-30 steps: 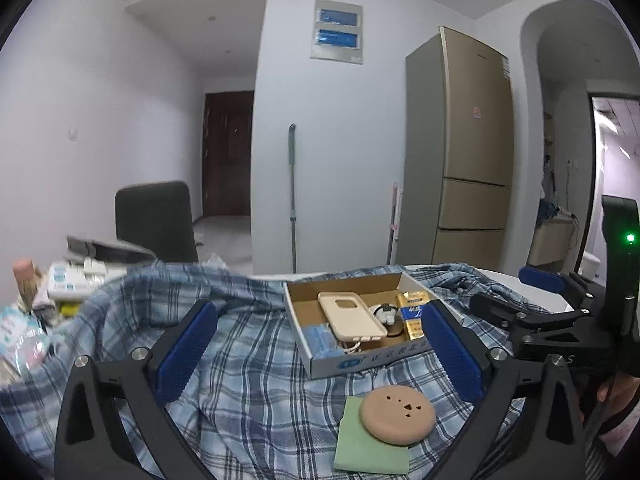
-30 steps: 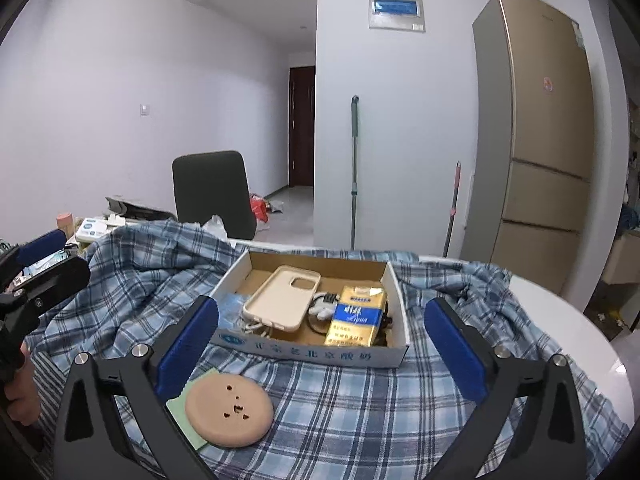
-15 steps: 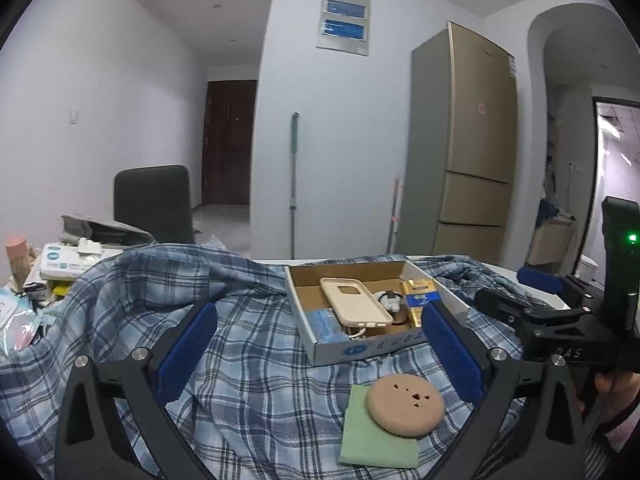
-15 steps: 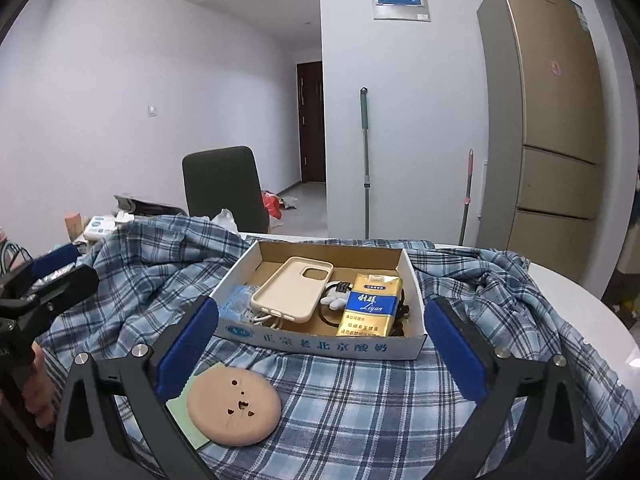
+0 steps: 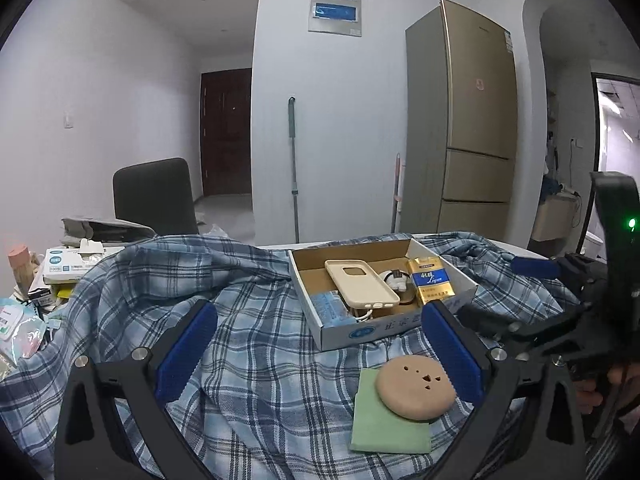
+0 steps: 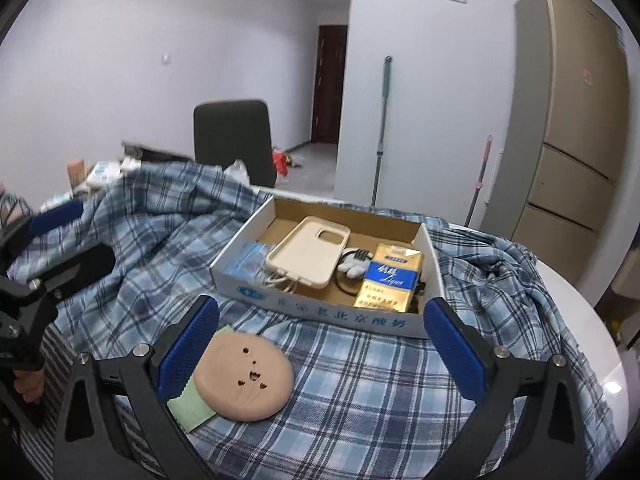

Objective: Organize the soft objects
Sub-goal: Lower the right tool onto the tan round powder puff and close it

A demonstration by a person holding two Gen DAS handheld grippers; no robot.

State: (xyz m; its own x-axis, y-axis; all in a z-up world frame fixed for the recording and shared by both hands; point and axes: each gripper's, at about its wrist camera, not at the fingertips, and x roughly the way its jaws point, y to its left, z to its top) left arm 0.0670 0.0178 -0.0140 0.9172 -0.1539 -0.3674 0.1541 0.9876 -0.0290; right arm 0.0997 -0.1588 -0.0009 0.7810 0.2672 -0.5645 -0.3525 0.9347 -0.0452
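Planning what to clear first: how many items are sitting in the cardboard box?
At least 5: phone case middle, gold-blue pack right, blue packet left, white cable and white figure underneath; more may hide.

A blue-and-white plaid shirt (image 5: 256, 344) fills the lower half of both frames. On it lie a pale green cloth (image 5: 384, 420) and a tan round pad (image 6: 244, 372). The white box (image 6: 328, 308) with blue print has a brown inside, holding a cream phone case (image 6: 308, 252) and a gold-and-blue packet (image 6: 390, 280). Gripper pads (image 6: 188, 344) are bright blue on black frames.
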